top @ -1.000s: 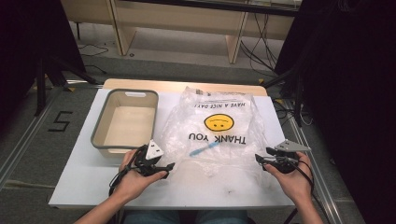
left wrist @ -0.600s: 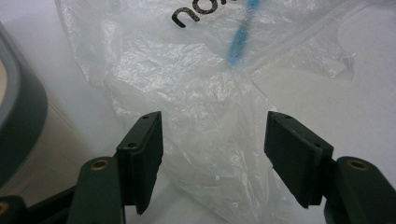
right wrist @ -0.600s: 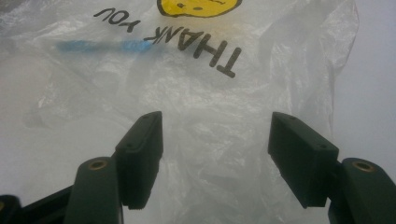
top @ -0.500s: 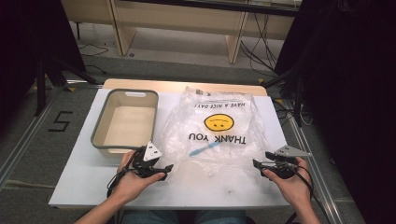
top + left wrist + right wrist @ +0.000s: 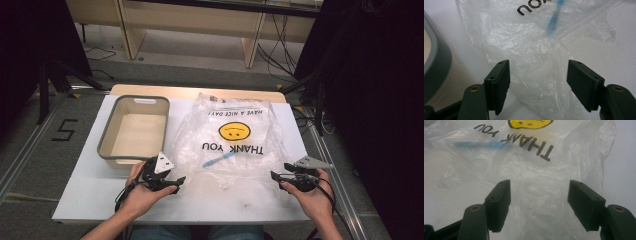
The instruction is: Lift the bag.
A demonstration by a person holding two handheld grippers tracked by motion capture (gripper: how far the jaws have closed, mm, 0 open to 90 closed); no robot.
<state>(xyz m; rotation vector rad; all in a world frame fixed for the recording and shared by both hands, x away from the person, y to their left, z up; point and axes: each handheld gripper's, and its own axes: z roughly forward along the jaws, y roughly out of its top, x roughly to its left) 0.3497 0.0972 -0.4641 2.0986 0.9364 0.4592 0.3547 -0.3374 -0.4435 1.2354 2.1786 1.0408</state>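
Note:
A clear plastic bag [image 5: 235, 135] printed with a yellow smiley and "THANK YOU" lies flat on the white table [image 5: 90, 195]. A blue stick-like item [image 5: 218, 160] lies inside it. My left gripper [image 5: 175, 181] rests at the bag's near left corner, open, with crinkled bag film [image 5: 529, 45] under and between its jaws and the blue item [image 5: 552, 22] beyond. My right gripper [image 5: 280, 171] sits at the bag's near right edge. Its jaws have just been opening and stand wide, with bag film [image 5: 531, 170] between them but not pinched. The blue item [image 5: 479, 144] lies ahead of it on the left.
A grey-rimmed cream tub [image 5: 132, 130] stands empty left of the bag, close to my left hand; its rim [image 5: 436, 57] is at the left in the left gripper view. Bare table runs along the near edge. Dark equipment and cables surround the table.
My right gripper has drawn back a little toward the near edge and its jaws have spread wider. The left hand and the bag have stayed put.

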